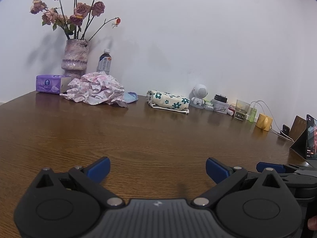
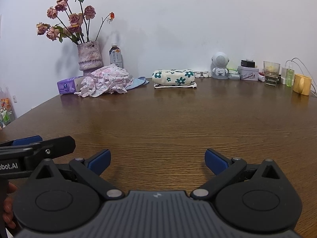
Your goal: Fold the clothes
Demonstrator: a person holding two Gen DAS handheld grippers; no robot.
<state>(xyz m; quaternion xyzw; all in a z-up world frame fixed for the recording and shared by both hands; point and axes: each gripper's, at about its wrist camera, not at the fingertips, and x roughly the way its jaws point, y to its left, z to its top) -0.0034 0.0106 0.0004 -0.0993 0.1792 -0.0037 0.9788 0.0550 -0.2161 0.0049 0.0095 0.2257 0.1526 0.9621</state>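
**Bare wood ahead, laundry waiting at the wall**

Brown wood grain fills the near half of both views, with a plain white wall behind. Over this counter the left tool and the right tool hang side by side, each spread wide with nothing between its blue pads. Further out, well apart from both, a crumpled pink floral garment lies in a heap at the back left, resting partly on a pale blue cloth. A purple tissue box sits just beside it, a vase of dried roses and a bottle behind. A flower-print pouch lies nearer the middle. Folding seems not yet begun: the garment is unspread and ungrasped, so fetching, flattening and every fold remain.
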